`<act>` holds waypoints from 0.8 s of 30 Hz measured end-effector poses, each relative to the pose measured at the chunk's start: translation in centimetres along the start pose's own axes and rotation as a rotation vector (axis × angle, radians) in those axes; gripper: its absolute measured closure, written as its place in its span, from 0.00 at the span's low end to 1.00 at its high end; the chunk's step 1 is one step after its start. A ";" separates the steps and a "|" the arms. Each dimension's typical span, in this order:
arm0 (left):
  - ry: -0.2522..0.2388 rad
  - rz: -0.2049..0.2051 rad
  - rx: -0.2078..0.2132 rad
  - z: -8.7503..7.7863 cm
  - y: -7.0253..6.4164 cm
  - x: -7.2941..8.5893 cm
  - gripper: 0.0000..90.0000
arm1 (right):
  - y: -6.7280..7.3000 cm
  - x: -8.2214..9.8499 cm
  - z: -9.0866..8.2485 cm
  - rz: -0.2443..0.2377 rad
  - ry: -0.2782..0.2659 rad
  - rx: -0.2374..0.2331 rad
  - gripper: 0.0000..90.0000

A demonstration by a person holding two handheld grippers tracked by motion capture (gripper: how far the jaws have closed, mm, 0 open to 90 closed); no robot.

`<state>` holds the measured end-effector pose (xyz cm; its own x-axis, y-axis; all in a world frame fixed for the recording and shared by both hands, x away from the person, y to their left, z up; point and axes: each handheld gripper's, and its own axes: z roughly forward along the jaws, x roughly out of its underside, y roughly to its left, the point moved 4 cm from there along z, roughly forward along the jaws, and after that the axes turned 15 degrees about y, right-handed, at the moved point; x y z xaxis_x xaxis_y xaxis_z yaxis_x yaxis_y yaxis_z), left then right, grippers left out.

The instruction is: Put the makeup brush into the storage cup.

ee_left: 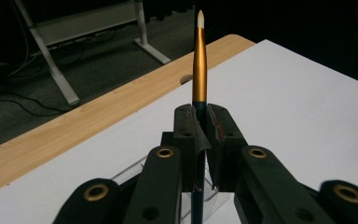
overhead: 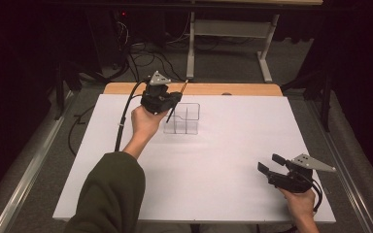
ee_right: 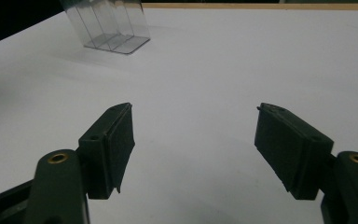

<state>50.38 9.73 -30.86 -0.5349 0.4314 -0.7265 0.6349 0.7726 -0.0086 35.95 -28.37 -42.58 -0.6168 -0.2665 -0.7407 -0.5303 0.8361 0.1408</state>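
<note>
Clear acrylic organiser [overhead: 181,119]: our landmark.
Brush [ee_left: 199,65]: clamped in our left gripper [overhead: 167,103], just above it.
Right gripper [ee_right: 193,144]: jaws apart, well away.
Care: we lower the handle straight into one compartment.

On the table [overhead: 223,160], the clear divided holder [overhead: 182,118] stands toward the far edge, left of centre. The left hand-held gripper [overhead: 167,99] hovers just left of it (brush [overhead: 176,101] crossing its near-left corner); the right hand-held gripper [overhead: 271,164] sits near-right, well apart.
</note>
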 end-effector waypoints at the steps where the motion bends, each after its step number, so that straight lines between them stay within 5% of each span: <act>1: -0.005 -0.007 -0.003 0.1 0.1 -0.1 0.92 | 0.0 0.0 0.0 -0.004 0.000 0.001 0.34; 24: -0.025 -0.080 -0.030 1.3 2.1 -0.8 0.92 | 0.1 0.0 0.1 -0.010 0.001 -0.006 0.34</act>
<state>52.87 10.39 -31.22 -0.5689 0.3562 -0.7413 0.5735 0.8179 -0.0472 35.96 -28.26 -42.60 -0.6119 -0.2757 -0.7413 -0.5399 0.8305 0.1369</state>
